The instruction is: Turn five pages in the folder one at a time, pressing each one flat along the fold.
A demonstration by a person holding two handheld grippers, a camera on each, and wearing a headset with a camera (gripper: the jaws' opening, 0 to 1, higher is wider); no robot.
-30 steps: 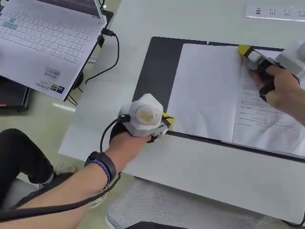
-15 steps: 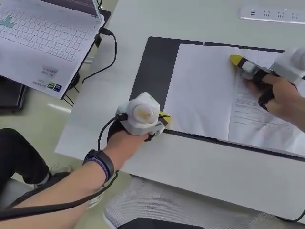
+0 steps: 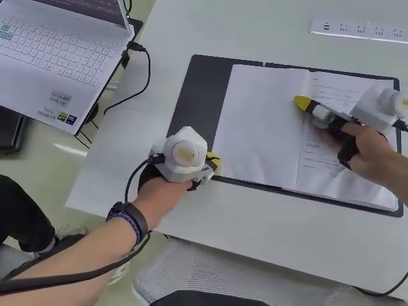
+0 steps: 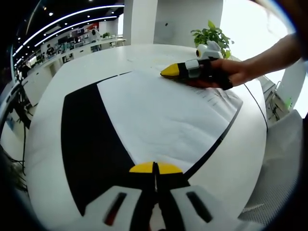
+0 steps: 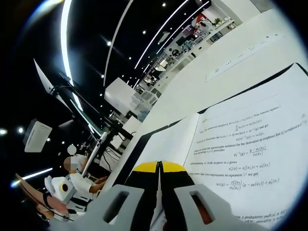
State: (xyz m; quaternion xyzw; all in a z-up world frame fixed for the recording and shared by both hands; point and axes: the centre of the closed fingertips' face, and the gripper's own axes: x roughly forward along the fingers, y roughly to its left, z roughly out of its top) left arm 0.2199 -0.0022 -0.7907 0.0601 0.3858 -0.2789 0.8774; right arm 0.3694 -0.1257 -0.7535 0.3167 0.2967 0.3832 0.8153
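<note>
Folder (image 3: 203, 95) is open flat on the white tabletop (image 3: 255, 223), black cover spread wide. Inside it, a blank page (image 3: 261, 121) lies on the left half and a printed page (image 5: 250, 144) on the right. There is writing to read here: the right gripper view looks straight down onto lines of maths, formulas stacked as fractions, and between them the words "with respect to t gives" and further down "we get". The rest of the print is too small or too bent by the lens to make out. Right gripper (image 3: 301, 102) is down on the paper, its yellow tips right at the fold between the two pages, toward the top of the folder. Its jaws are closed tip to tip, with nothing seen between them. Over to the left gripper (image 3: 213, 164): it sits at the folder's near edge, just beside the lower corner of the blank page. Its jaws are also closed together, with nothing gripped that I can see, and whether they press on the cover I can't tell. A white laptop (image 3: 57, 51) sits off the tabletop's far left corner, with small stickers below its keyboard that are unreadable from here. A white power strip (image 3: 357, 29) lies along the far edge of the tabletop.
</note>
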